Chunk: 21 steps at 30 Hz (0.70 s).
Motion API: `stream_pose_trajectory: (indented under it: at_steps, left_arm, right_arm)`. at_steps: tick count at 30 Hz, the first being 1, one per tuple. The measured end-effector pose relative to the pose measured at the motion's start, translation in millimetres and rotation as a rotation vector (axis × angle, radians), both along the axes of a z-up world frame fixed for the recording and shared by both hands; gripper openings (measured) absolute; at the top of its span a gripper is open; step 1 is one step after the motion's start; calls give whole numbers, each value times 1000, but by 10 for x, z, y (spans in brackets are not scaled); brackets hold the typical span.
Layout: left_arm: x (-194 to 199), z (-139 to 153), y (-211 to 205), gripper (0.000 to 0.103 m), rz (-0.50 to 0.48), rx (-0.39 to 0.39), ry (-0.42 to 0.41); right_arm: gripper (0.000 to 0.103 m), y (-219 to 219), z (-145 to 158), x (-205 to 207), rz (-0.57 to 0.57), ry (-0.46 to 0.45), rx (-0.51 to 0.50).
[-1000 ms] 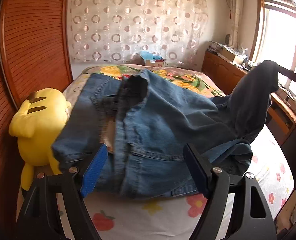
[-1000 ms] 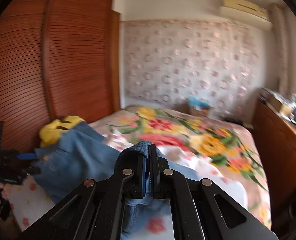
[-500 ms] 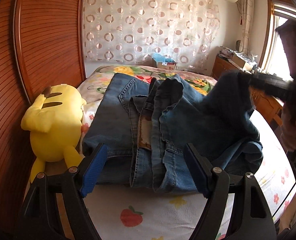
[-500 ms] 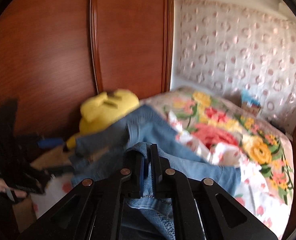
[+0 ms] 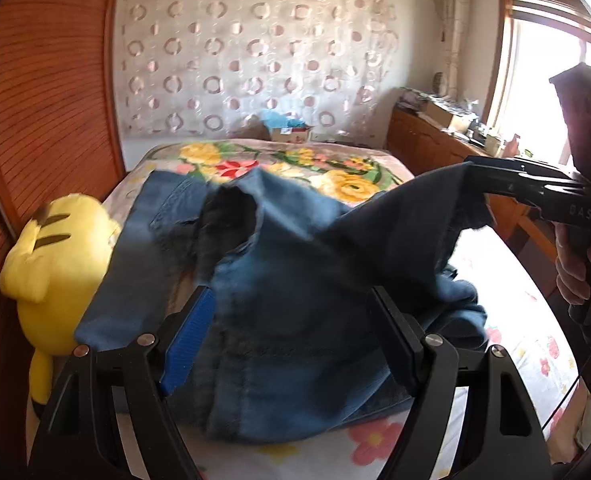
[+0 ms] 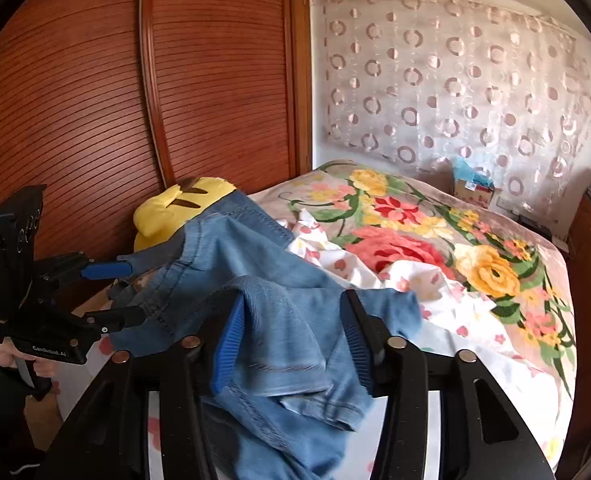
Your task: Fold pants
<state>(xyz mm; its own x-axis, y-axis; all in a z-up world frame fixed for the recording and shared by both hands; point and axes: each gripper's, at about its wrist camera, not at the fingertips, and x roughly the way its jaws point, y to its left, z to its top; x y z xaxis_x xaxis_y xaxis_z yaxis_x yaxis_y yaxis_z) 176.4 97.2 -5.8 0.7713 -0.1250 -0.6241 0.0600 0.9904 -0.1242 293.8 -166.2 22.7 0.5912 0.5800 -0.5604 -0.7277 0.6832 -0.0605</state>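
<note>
Jeans (image 6: 255, 280) on floral bed (image 6: 435, 240)

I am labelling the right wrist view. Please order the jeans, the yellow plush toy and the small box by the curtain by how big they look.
1. Jeans, though nearness to the camera enlarges them.
2. Plush toy.
3. Box, far away.

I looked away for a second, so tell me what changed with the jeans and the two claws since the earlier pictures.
The right claw, earlier clamped on the jeans, carried the leg end across towards the waist end; its jaws are now opening, with the denim loose between them. The left claw stayed open over the waist end, and the yellow plush toy stayed put.
</note>
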Motion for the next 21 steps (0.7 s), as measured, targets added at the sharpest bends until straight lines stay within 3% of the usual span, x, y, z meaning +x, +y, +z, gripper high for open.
stream_pose_trajectory:
  at_steps: [7, 18, 21]
  left_arm:
    - [76, 89, -114, 79, -14, 11, -18]
    - [211, 83, -418, 79, -85, 33, -6]
    - [287, 67, -566, 79, -124, 41, 3]
  right_arm:
    - [57, -11, -168, 25, 21, 58, -54]
    - [56, -254, -330, 334, -147, 118, 8]
    - [52, -176, -481, 403, -162, 137, -2]
